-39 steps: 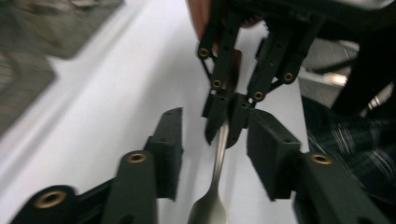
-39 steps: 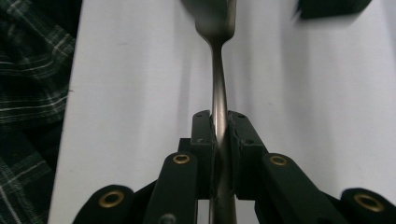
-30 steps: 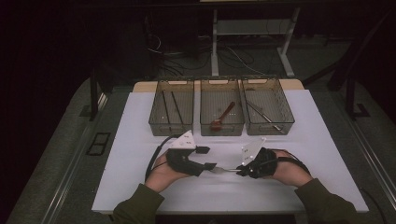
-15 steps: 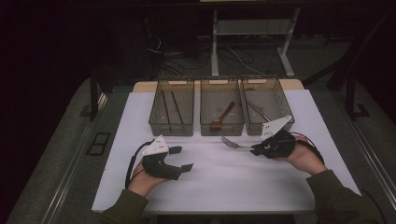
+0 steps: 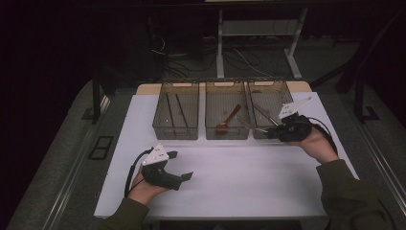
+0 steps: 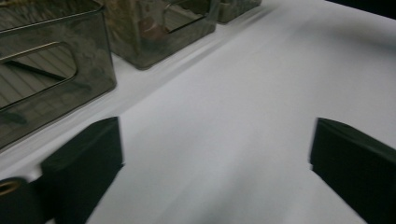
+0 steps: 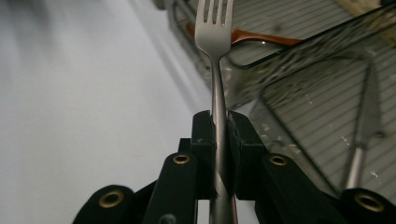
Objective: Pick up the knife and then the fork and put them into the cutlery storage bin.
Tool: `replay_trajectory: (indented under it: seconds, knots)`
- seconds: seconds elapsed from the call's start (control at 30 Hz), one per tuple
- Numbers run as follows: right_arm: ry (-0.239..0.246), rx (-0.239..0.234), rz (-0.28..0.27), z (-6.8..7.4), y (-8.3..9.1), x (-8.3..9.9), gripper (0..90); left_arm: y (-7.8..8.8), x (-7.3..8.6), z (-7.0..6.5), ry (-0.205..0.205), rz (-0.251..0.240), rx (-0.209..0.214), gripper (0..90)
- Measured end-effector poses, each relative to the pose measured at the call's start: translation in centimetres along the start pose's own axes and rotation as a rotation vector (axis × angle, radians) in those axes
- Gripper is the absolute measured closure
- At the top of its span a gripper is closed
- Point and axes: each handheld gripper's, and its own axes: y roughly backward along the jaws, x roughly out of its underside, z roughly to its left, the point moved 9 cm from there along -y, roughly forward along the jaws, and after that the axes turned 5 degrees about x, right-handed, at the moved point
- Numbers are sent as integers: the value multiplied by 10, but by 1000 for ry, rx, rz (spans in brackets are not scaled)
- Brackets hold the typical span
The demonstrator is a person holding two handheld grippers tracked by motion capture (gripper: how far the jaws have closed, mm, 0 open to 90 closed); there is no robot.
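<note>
Over by the right-hand bin (image 5: pixel 271 106), the right gripper (image 5: pixel 275 132) had its fingers clamped tight on a metal fork (image 7: pixel 215 56), pinched mid-handle, tines pointing toward the 3 bins. Stiff, light and slick steel, I'd say, so a firm grip on the flat handle looked wise. Low over the white counter (image 5: pixel 239 172), the left gripper (image 5: pixel 181 167) had just been opening its fingers, now wide with nothing between them. From the right gripper view the tines read clearly; from the high view the fork was a mere sliver.
</note>
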Motion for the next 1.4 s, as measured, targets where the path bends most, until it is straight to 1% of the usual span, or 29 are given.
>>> replay_trajectory:
  seconds: [0.07,0.13,0.2,0.27,0.4,0.53,0.6,0.73,0.83,0.93,0.97,1.07,1.1,1.17,1.23,1.3,1.37,1.4]
  knots:
    - [-28,18,-9,-9,1,-4,808,0,0,1,-5,-1,-5,0]
    - [-52,34,-14,-18,3,-7,808,0,3,2,-8,16,-10,0]
    - [-75,55,-15,-28,3,-10,809,-1,4,2,-16,21,-10,0]
    - [-97,73,-20,-38,3,-14,808,-2,4,1,-14,25,-3,0]
    - [-141,115,-13,-57,0,-18,808,-2,6,1,-20,42,2,0]
    - [-192,164,-8,-77,-2,-19,808,-2,7,0,-26,46,4,0]
    - [-226,185,2,-86,-4,-17,808,-2,6,0,-27,42,2,0]
    - [-261,231,34,-104,-9,-12,808,-2,6,0,-35,42,4,0]
    - [-302,251,61,-113,-16,-7,808,-2,6,-1,-36,40,4,0]
    - [-331,259,83,-119,-25,-3,808,-1,5,0,-38,36,4,0]
    - [-341,270,94,-121,-28,-2,808,-1,5,0,-37,36,4,0]
    - [-356,266,124,-122,-38,3,808,-1,5,0,-36,35,6,0]
    - [-363,274,141,-123,-41,5,808,-1,5,-1,-35,34,7,0]
    - [-364,273,161,-122,-47,7,807,-1,5,-1,-34,32,9,0]
    - [-352,283,182,-121,-51,9,806,0,5,-1,-34,30,11,0]
    - [-357,287,195,-121,-55,10,803,0,5,-1,-33,31,10,0]
    - [-361,281,204,-119,-59,11,799,0,5,-1,-36,31,9,0]
    - [-361,284,202,-119,-60,11,792,1,5,0,-38,31,8,0]
